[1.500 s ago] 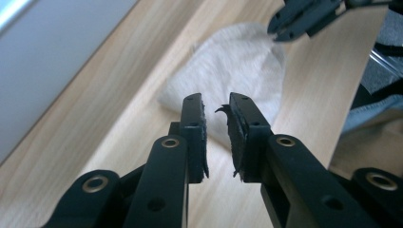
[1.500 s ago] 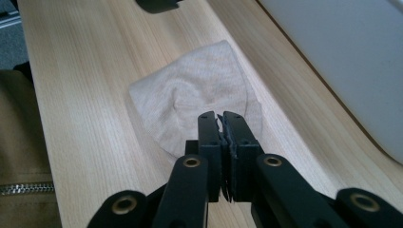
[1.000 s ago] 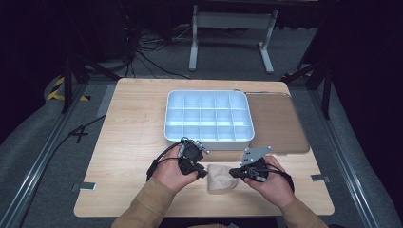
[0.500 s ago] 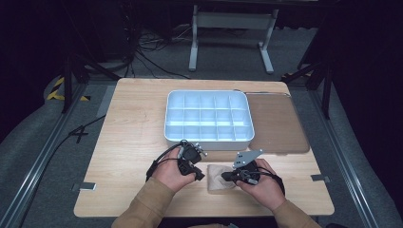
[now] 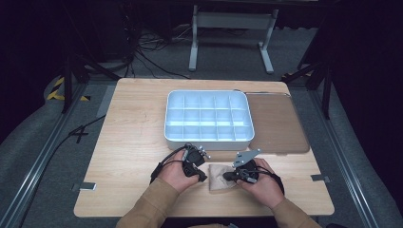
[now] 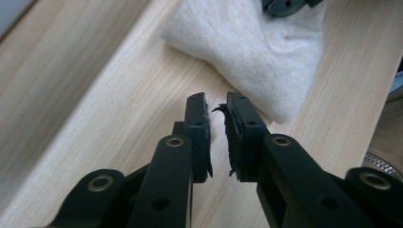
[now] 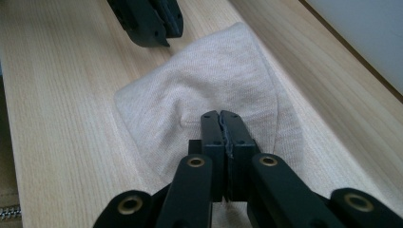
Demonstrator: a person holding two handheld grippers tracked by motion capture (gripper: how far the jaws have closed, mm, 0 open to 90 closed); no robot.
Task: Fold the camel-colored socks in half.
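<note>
The beige cloth [image 5: 221, 176] lies between the nearly closed, empty left tool [image 6: 217, 107] and the right tool [image 7: 221, 118], pinching it.

I see a beige knit cloth [image 7: 204, 90] on the pale wood-grain surface [image 5: 133, 123], a light blue tray [image 5: 207, 118], a brown mat [image 5: 275, 121], and my black left hand-held gripper [image 6: 217, 107].

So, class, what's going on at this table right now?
A person works a small beige knit cloth on the wooden table, a set of tongs in each hand. The right tongs are shut, with their tips on the cloth; whether they pinch it is hard to tell. The left tongs have just been closing, stand slightly apart with nothing between them, and sit just short of the cloth's edge. A white compartment tray waits behind.
</note>
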